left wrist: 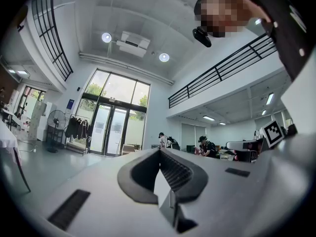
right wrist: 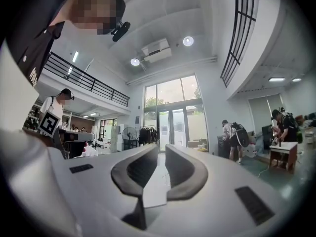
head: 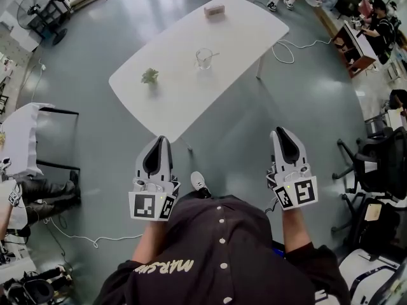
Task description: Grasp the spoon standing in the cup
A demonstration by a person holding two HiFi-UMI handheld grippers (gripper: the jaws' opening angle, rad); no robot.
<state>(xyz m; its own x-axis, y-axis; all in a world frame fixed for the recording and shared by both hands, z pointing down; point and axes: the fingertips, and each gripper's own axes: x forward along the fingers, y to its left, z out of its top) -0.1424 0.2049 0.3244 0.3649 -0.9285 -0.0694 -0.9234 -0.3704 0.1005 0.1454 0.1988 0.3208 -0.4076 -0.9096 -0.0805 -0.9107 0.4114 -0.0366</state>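
On the white table, a glass cup holds a spoon.

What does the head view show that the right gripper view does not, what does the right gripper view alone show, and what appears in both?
Only the head view: the white table with the cup, the spoon standing in it, a small plant, and the left gripper.
Only the right gripper view: tall glass doors, ceiling lights, and the fingers of the right gripper slightly apart with nothing between them.
Both: the right gripper itself and the person's dark shirt.
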